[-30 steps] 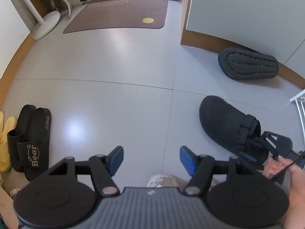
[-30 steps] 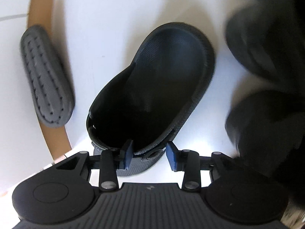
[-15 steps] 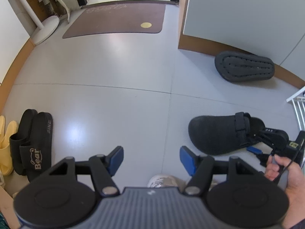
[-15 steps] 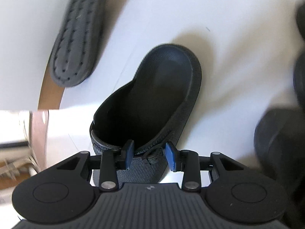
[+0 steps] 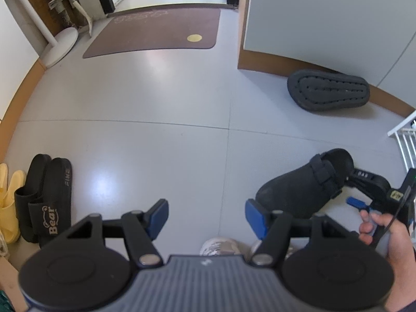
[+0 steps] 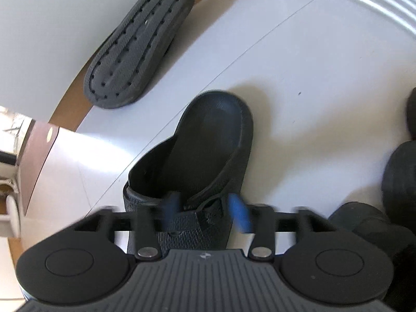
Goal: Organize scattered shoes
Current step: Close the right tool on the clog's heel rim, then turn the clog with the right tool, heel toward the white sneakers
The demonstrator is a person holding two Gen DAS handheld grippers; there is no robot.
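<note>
Right tool (image 6: 205,209) tips steeply down, jaws just sprung apart astride the black strapped clog's (image 6: 208,153) strap; left tool (image 5: 206,217) hovers half-open, empty.

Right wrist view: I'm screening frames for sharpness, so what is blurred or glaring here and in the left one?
Right wrist view: the right gripper fingertips smear blue, the black clog stays sharp. Left wrist view: sharp, with glare on the floor and fisheye-bent walls.
</note>
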